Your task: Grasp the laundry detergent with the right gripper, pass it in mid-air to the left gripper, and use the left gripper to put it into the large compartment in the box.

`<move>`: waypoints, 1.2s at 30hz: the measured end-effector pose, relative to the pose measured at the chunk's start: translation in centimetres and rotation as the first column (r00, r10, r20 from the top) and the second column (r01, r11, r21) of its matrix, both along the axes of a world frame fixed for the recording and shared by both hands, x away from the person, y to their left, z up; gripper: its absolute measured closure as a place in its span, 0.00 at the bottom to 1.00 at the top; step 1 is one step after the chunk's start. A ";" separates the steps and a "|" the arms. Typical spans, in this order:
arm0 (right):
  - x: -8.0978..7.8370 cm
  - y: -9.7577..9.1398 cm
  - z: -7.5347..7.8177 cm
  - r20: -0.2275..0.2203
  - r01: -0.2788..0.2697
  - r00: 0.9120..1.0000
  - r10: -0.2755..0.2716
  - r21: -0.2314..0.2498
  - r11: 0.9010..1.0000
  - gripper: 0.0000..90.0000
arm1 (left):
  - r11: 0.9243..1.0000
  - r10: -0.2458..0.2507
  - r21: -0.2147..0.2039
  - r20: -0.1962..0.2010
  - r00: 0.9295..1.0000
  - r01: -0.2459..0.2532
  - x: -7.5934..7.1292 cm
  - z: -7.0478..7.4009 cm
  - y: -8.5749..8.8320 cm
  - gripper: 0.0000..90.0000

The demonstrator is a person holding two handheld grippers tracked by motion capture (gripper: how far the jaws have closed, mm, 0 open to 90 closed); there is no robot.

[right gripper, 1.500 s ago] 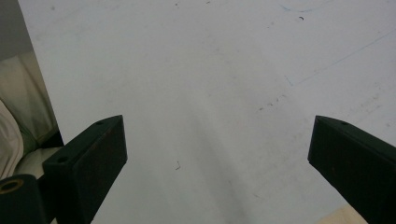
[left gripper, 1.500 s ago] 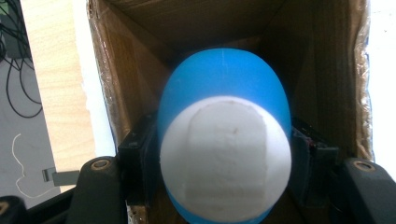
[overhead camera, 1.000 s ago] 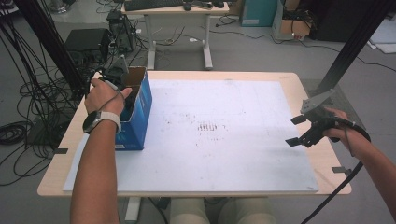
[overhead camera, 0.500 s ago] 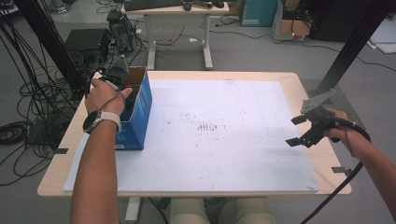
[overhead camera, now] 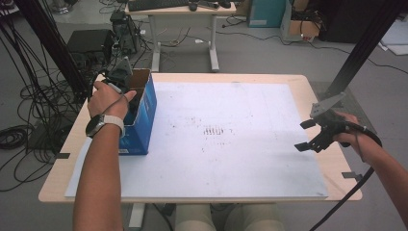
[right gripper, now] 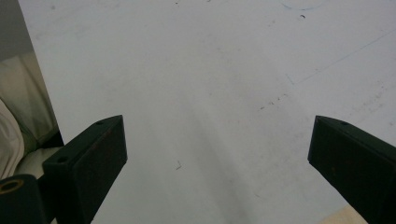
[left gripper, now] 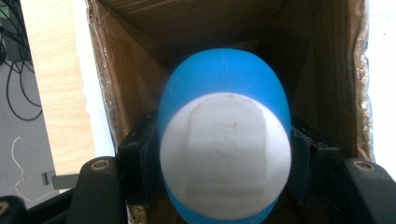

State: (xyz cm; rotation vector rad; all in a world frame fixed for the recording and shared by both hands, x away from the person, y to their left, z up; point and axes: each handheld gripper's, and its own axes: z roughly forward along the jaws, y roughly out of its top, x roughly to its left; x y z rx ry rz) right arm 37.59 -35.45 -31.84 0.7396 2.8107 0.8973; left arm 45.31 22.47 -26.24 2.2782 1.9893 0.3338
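Left gripper (left gripper: 224,154) clamped on a blue-and-white ball (left gripper: 224,135), down inside the open cardboard box (overhead camera: 142,113) at nine o'clock on the table (overhead camera: 288,82). Right gripper (overhead camera: 308,135) at three o'clock, jaws wide apart, holding nothing above the white board (overhead camera: 226,144).

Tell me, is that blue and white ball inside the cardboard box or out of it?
Inside. The ball sits clamped in the left gripper, with the box walls around it.
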 end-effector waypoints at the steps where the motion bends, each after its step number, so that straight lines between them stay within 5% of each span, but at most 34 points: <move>1: 0.0 0.0 0.0 0.000 0.000 1.000 0.000 -0.001 1.000 0.05 | 1.000 0.000 0.002 -0.001 1.000 0.000 0.0 0.0 0.0 0.41; 23: 0.0 0.1 -0.1 -0.001 -0.002 1.000 0.002 0.001 1.000 0.05 | 1.000 -0.003 -0.002 0.000 1.000 0.003 -0.1 0.0 0.2 0.41; 36: -0.1 0.0 -0.1 -0.001 -0.001 1.000 0.001 0.001 1.000 0.05 | 0.999 -0.001 -0.034 0.000 1.000 0.001 -0.2 0.0 0.4 0.28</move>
